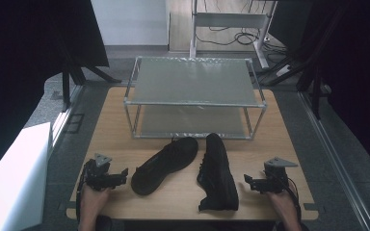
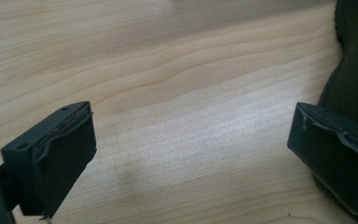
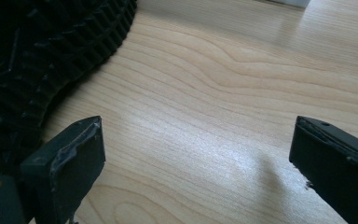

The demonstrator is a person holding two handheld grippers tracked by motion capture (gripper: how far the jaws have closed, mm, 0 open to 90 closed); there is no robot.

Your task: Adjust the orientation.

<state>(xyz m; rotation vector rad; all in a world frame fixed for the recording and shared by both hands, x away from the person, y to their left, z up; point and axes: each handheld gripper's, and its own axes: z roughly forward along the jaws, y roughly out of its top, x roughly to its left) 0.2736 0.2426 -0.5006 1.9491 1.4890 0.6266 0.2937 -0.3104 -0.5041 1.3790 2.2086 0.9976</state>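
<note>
Two black shoes on the table, both grippers spread wide and holding nothing.

The left shoe (image 1: 165,164) lies angled and the right shoe (image 1: 217,173) tipped on its side, sole toward the right gripper (image 1: 257,184). Both sit in front of a two-level metal rack (image 1: 194,97), likely their destination. The left gripper (image 1: 117,177) rests at the table (image 1: 274,127) edge, each flanking a shoe, seemingly ready to reach in.
</note>
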